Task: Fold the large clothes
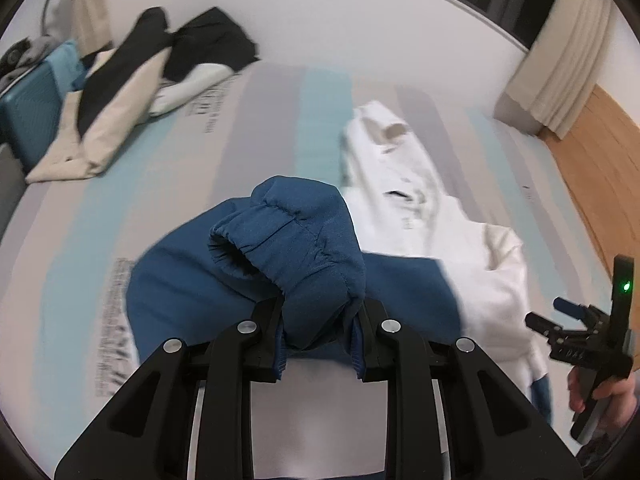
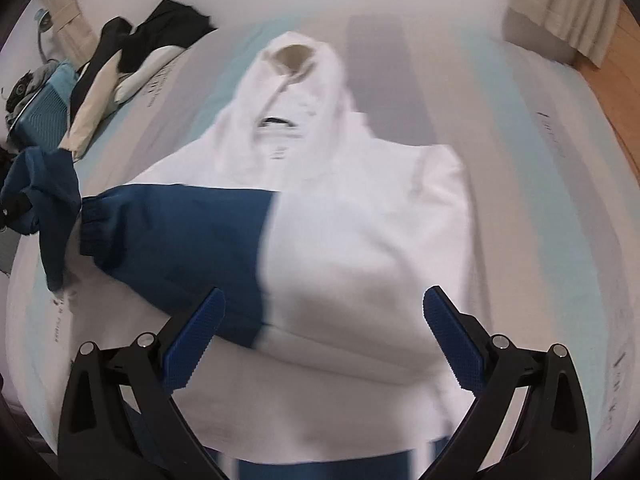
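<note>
Hoodie (image 2: 360,232) flat on the bed (image 1: 248,128), sleeve time

We've got the left gripper (image 1: 320,336) pinching the blue sleeve cuff (image 1: 296,248); our right gripper (image 2: 320,336) hovers over it, fingers spread wide.

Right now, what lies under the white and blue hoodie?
The hoodie lies spread on the striped bed sheet, which shows all around it. Its blue sleeve is lifted, clamped in the left gripper. What the body covers cannot be seen. The right gripper hovers open above.
</note>
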Motion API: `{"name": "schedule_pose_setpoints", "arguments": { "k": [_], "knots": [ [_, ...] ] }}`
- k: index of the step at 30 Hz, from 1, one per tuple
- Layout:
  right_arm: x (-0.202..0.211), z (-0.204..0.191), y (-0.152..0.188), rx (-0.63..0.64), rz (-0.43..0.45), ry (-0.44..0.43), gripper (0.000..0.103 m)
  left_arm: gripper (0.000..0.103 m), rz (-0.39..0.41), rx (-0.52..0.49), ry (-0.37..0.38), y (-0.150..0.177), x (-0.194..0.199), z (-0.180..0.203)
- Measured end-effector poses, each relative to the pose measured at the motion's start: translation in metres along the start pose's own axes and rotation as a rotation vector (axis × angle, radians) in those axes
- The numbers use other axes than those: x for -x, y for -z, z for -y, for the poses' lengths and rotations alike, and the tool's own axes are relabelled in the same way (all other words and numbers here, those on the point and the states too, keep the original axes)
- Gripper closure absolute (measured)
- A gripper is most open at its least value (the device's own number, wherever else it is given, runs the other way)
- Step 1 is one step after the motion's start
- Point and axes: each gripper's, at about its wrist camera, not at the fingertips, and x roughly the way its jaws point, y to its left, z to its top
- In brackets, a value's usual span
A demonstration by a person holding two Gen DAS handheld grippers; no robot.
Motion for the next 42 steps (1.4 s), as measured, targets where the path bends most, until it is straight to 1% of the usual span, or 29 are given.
{"name": "schedule_pose_setpoints", "arguments": {
  "k": [3, 5, 8, 9, 12, 16, 19, 21, 24, 28, 32, 34, 36, 37, 38, 42],
  "knots": [
    [0.005, 0.041, 0.003, -0.017, 0.0, 0.017, 0.007, 0.08, 0.01, -0.018, 0.03, -0.005, -0.01, 0.047],
    [0.005, 0.061, 0.005, -0.026, -0.005, 0.024, 0.007, 0.08, 0.012, -0.035, 0.049, -0.008, -0.018, 0.08],
    [0.007, 0.095, 0.01, -0.043, -0.009, 0.034, 0.007, 0.08, -0.006, -0.064, 0.068, -0.01, -0.038, 0.132],
    [0.008, 0.106, 0.012, -0.048, -0.01, 0.036, 0.007, 0.08, -0.016, -0.09, 0.062, -0.007, -0.048, 0.154],
    [0.009, 0.136, 0.018, -0.053, -0.011, 0.043, 0.007, 0.08, -0.066, -0.116, 0.072, 0.005, -0.078, 0.201],
    [0.004, 0.167, 0.027, -0.052, -0.024, 0.036, 0.007, 0.08, -0.109, -0.159, 0.065, 0.026, -0.112, 0.252],
    [-0.002, 0.186, 0.034, -0.048, -0.037, 0.032, 0.007, 0.08, -0.142, -0.174, 0.046, 0.041, -0.136, 0.279],
    [-0.005, 0.197, 0.038, -0.056, -0.046, 0.026, 0.007, 0.08, -0.165, -0.18, 0.031, 0.049, -0.15, 0.29],
    [-0.006, 0.209, 0.044, -0.068, -0.051, 0.017, 0.007, 0.079, -0.183, -0.199, 0.01, 0.057, -0.163, 0.3],
    [-0.006, 0.221, 0.052, -0.084, -0.056, 0.019, 0.007, 0.076, -0.204, -0.186, 0.018, 0.06, -0.168, 0.306],
    [-0.004, 0.235, 0.06, -0.119, -0.066, 0.03, 0.007, 0.066, -0.225, -0.166, 0.057, 0.059, -0.168, 0.313],
    [-0.003, 0.239, 0.062, -0.127, -0.066, 0.038, 0.007, 0.055, -0.23, -0.164, 0.079, 0.059, -0.165, 0.316],
    [0.0, 0.243, 0.064, -0.135, -0.066, 0.047, 0.007, 0.01, -0.217, -0.13, 0.156, 0.057, -0.158, 0.316],
    [0.0, 0.244, 0.064, -0.138, -0.067, 0.05, 0.007, 0.006, -0.194, -0.116, 0.175, 0.055, -0.153, 0.317],
    [0.0, 0.245, 0.064, -0.14, -0.068, 0.054, 0.007, 0.006, -0.181, -0.12, 0.192, 0.054, -0.149, 0.319],
    [0.005, 0.246, 0.062, -0.145, -0.07, 0.07, 0.007, 0.006, -0.192, -0.172, 0.256, 0.046, -0.138, 0.328]
  ]
}}
